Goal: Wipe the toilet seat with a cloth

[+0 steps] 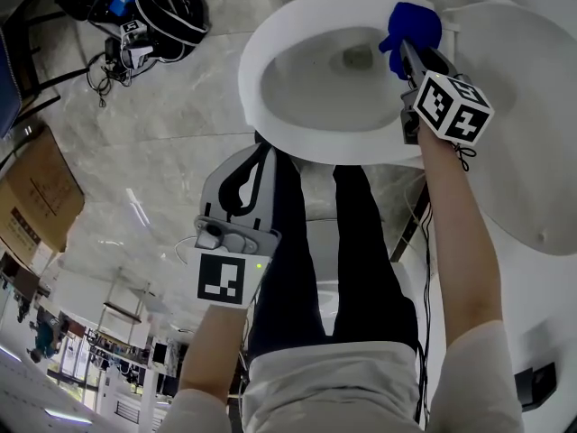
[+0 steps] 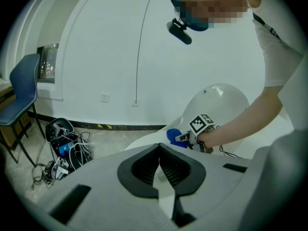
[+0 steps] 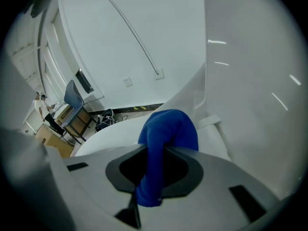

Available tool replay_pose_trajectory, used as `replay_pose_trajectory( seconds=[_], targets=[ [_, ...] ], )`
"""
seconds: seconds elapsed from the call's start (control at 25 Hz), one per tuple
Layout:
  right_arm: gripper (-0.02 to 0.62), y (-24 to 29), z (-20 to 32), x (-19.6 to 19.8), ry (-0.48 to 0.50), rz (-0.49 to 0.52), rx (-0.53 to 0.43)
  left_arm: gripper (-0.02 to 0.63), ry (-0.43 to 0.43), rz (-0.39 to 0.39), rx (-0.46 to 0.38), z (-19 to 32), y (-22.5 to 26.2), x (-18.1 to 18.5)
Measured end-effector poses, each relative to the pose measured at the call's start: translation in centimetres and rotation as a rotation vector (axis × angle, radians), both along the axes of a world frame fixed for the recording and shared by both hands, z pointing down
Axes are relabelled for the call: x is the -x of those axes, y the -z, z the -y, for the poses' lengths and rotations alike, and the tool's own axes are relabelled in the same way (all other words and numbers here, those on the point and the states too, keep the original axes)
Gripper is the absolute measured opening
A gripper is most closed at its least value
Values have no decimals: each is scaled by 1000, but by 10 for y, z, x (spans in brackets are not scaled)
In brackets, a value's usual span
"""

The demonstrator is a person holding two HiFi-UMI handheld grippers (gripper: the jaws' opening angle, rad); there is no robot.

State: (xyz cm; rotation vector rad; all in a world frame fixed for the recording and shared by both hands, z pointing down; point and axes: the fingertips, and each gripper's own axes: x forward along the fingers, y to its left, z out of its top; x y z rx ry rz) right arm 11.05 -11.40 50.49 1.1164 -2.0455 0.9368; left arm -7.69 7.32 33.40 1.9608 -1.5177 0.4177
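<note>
Cable tangle (image 1: 135,12) on floor (image 1: 171,124) beside toilet seat (image 1: 255,70); right tool (image 1: 406,50) tight on blue cloth (image 1: 411,25), left tool (image 2: 159,163) pressed together

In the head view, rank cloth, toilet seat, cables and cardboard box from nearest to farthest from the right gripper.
1. Cloth, held by the right gripper.
2. Toilet seat, just beneath.
3. Cables, floor, upper left.
4. Cardboard box, far left.

A tangle of black cables (image 1: 144,12) lies on the grey marble floor (image 1: 153,142), with a cardboard box (image 1: 36,197) nearby and a blue chair (image 2: 21,93) beside the white wall (image 2: 120,42).
</note>
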Motion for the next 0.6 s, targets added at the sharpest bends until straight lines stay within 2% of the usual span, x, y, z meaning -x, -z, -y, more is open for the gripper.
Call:
replay_pose_trajectory(
  seconds=[0.12, 0.36, 0.6],
  targets=[
    [55, -1, 5, 5, 10, 3, 0, 8, -4, 1, 4, -2, -2, 0],
    [55, -2, 10, 9, -49, 53, 21, 8, 11, -7, 5, -4, -3, 3],
    [55, -3, 13, 12, -46, 63, 29, 8, 28, -12, 3, -5, -4, 4]
  ],
)
